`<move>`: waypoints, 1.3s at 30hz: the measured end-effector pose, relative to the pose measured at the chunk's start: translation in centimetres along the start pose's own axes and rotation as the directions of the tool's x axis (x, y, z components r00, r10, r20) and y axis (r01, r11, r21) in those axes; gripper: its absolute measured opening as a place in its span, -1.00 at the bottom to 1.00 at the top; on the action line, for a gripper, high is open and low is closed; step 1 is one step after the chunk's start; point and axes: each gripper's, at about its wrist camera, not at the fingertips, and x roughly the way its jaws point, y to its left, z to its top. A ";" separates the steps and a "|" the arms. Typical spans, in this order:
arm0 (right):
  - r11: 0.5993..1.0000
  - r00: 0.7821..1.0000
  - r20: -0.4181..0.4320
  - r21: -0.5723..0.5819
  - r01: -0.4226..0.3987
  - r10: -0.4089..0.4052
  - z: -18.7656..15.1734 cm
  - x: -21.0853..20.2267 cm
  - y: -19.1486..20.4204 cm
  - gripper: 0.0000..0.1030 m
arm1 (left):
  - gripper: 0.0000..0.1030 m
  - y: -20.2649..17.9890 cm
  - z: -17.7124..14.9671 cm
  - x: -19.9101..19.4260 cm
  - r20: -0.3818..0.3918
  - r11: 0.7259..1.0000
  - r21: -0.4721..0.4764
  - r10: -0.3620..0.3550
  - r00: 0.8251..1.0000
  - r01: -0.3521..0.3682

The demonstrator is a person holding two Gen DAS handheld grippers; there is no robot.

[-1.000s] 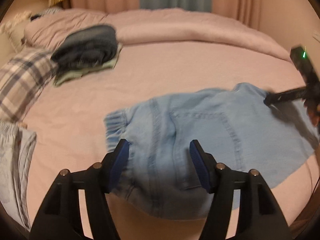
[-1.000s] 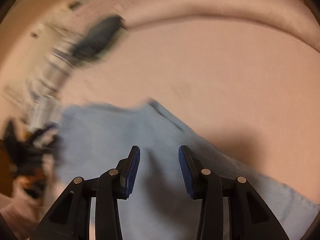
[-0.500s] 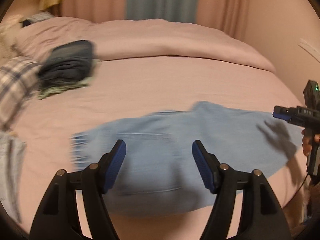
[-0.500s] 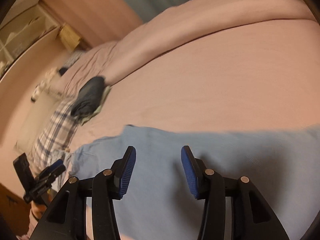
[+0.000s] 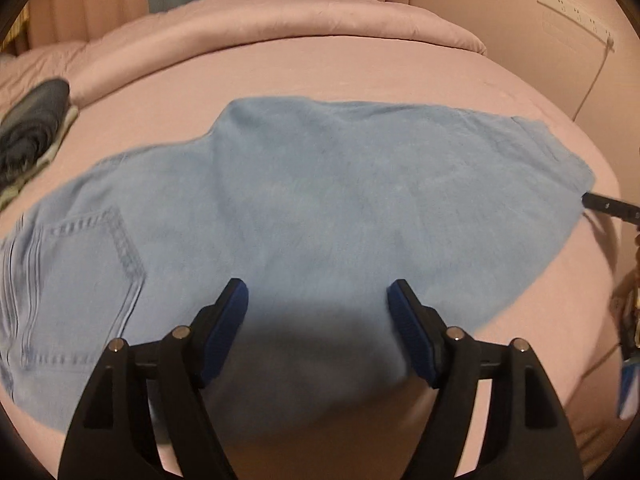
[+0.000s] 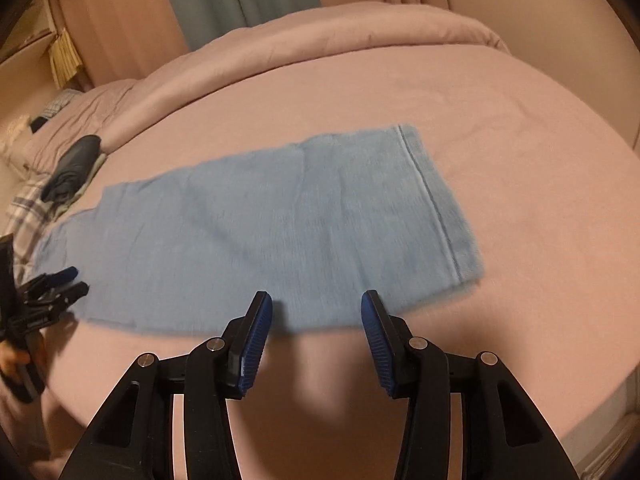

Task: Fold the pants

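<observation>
Blue-padded fingers (image 5: 224, 332) of my left gripper (image 5: 318, 328) stand wide apart with nothing between them, hovering low over the near middle of the pants (image 5: 312, 208) and casting a shadow on the cloth. My right gripper (image 6: 316, 340) is spread the same way and holds nothing; its fingers (image 6: 372, 328) hang just off the near edge of the pants (image 6: 260, 232), toward the leg end. I judge both are free because the denim already lies flat and I need a fresh hold before the next fold.

Light blue, the pants lie spread on the pink bed (image 6: 520, 128), close to its near edge. The long axis runs along that edge, left to right: the waist and stitched back pocket (image 5: 84, 280) point to the bed's left side, the hemmed cuff (image 6: 436, 208) to its right. The legs appear stacked one on the other, though I cannot be sure.

Farther off, a dark folded garment (image 5: 32, 128) sits near the left edge, beside a rolled pink duvet (image 5: 280, 28) along the far edge.
</observation>
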 end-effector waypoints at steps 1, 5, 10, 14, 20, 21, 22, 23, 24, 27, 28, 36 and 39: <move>0.999 0.999 -0.009 0.043 -0.033 0.033 -0.1 -0.1 -0.7 -0.10 | 0.44 0.2 -0.1 -0.3 -0.009 1.000 -0.003 -0.001 1.000 0.001; 0.957 0.989 0.077 0.252 -0.144 0.128 -0.5 -2.4 -4.8 -0.07 | 0.44 0.8 -0.2 -2.2 -0.025 0.999 -0.039 -0.018 1.000 0.017; 0.828 0.971 0.144 0.508 -0.238 0.190 -1.5 -2.1 -8.9 -0.03 | 0.44 -0.3 1.5 -2.9 0.021 0.991 -0.103 -0.080 0.997 0.081; 0.750 0.955 0.184 0.591 -0.296 0.233 -1.7 -0.3 -9.7 -0.02 | 0.45 -2.8 3.7 -1.9 0.021 0.979 -0.118 -0.166 0.986 0.168; 0.754 0.968 0.189 0.609 -0.248 0.166 0.3 2.0 -7.7 -0.03 | 0.48 -6.8 6.3 0.5 0.000 0.926 -0.190 -0.333 0.943 0.327; 0.762 0.971 0.190 0.603 -0.234 0.148 0.6 2.1 -7.7 -0.03 | 0.49 -7.0 6.5 0.8 -0.003 0.918 -0.203 -0.348 0.937 0.341; 0.768 0.972 0.193 0.600 -0.223 0.132 0.9 2.1 -7.8 -0.03 | 0.49 -7.4 6.7 1.2 -0.007 0.903 -0.227 -0.377 0.926 0.365; 0.773 0.973 0.199 0.596 -0.215 0.118 1.2 2.4 -7.7 -0.03 | 0.49 -7.7 6.8 1.3 -0.009 0.892 -0.242 -0.396 0.918 0.382; 0.780 0.973 0.208 0.592 -0.204 0.097 1.5 2.7 -7.4 -0.03 | 0.50 -8.2 7.0 1.6 -0.014 0.880 -0.259 -0.415 0.910 0.398; 0.781 0.973 0.227 0.599 -0.176 0.045 1.0 2.0 -7.2 -0.41 | 0.50 -8.9 7.0 2.4 -0.033 0.874 -0.282 -0.421 0.906 0.396; 0.777 0.971 0.239 0.606 -0.170 0.026 0.7 1.7 -7.5 -0.49 | 0.50 -8.8 6.9 2.7 -0.043 0.866 -0.299 -0.431 0.901 0.400; 0.945 0.944 0.329 0.321 -0.070 -0.041 2.7 -1.2 -1.9 -0.68 | 0.51 -7.8 7.1 3.2 -0.021 0.768 -0.433 -0.532 0.846 0.472; 0.987 0.940 0.338 0.161 -0.012 -0.043 2.7 -1.5 1.9 -0.68 | 0.58 -8.4 7.9 3.2 -0.003 0.728 -0.455 -0.577 0.817 0.513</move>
